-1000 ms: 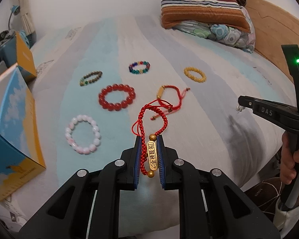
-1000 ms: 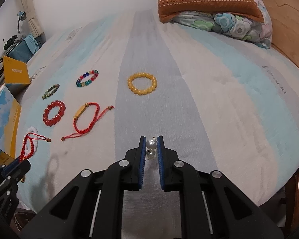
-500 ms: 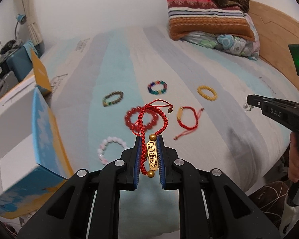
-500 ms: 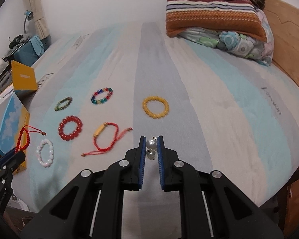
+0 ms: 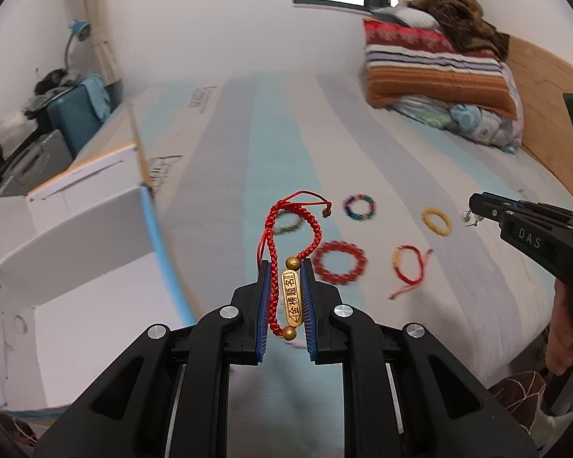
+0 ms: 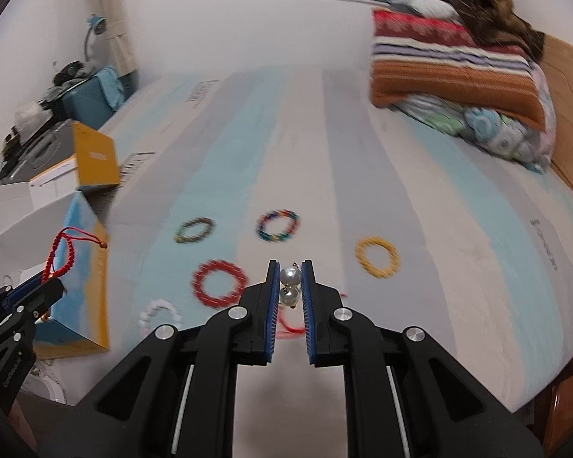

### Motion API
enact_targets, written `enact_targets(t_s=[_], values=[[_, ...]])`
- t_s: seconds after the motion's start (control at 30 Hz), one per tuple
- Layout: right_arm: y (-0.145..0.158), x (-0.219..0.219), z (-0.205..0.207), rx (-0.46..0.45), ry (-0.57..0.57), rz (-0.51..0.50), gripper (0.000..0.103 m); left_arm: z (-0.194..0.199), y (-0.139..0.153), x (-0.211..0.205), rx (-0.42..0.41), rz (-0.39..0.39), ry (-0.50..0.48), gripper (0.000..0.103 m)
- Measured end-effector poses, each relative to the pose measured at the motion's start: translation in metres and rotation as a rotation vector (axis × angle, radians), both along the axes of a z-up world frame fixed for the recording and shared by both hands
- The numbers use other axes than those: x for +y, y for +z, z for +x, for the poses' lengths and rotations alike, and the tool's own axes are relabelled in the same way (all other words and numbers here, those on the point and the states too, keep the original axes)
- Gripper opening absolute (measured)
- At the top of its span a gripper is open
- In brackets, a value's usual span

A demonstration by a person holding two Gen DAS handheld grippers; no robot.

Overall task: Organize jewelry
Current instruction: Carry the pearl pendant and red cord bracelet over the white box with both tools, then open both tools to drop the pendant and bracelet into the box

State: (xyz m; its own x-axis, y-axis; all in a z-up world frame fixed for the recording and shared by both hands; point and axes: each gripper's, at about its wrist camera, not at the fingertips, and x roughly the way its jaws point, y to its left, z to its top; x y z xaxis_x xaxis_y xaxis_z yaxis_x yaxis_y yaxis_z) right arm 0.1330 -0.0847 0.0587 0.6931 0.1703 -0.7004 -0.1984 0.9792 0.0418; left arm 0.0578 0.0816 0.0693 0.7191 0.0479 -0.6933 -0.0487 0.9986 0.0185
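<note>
My left gripper (image 5: 284, 267) is shut on a red cord bracelet with a gold plate (image 5: 291, 301), held in the air beside an open white and blue box (image 5: 80, 236). It also shows in the right wrist view (image 6: 63, 255). My right gripper (image 6: 290, 267) is shut on a pair of pearl earrings (image 6: 289, 284) above the bed; it shows at the right of the left wrist view (image 5: 473, 213). On the bed lie a red bead bracelet (image 6: 219, 282), a yellow one (image 6: 376, 257), a multicoloured one (image 6: 278, 225), a green-brown one (image 6: 194, 229), a white one (image 6: 160, 315) and a second red cord bracelet (image 5: 408, 269).
The striped bedsheet (image 6: 439, 210) covers the bed. Stacked pillows and a blanket (image 6: 454, 57) sit at the far right by the wooden headboard (image 6: 569, 76). A bedside table with a lamp and clutter (image 6: 57, 87) stands at the left behind the box.
Both grippers have lifted and pulled back from the bed. The left gripper has swung left towards the open box, carrying the red cord bracelet. The right gripper still holds the earrings.
</note>
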Motion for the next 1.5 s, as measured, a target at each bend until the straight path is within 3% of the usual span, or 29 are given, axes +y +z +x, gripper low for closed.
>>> enact_targets(t_s=[0.37, 0.7, 0.9, 1.07, 1.27, 1.5], values=[[0.031, 0.115, -0.011, -0.044, 0.151, -0.004, 0.011, -0.031, 0.033, 0.099, -0.034, 0.011, 0.16, 0.015], [0.038, 0.226, -0.039, -0.053, 0.317, -0.005, 0.011, -0.073, 0.032, 0.19, -0.02, 0.003, 0.319, 0.015], [0.02, 0.278, -0.053, -0.025, 0.389, -0.014, 0.011, -0.09, 0.011, 0.234, 0.021, -0.009, 0.403, 0.015], [-0.007, 0.314, -0.06, 0.021, 0.43, -0.038, 0.011, -0.089, -0.023, 0.268, 0.091, -0.036, 0.458, 0.015], [-0.038, 0.334, -0.057, 0.082, 0.442, -0.071, 0.011, -0.086, -0.055, 0.282, 0.156, -0.065, 0.467, 0.015], [-0.064, 0.345, -0.052, 0.138, 0.444, -0.108, 0.011, -0.083, -0.071, 0.285, 0.202, -0.062, 0.472, 0.015]])
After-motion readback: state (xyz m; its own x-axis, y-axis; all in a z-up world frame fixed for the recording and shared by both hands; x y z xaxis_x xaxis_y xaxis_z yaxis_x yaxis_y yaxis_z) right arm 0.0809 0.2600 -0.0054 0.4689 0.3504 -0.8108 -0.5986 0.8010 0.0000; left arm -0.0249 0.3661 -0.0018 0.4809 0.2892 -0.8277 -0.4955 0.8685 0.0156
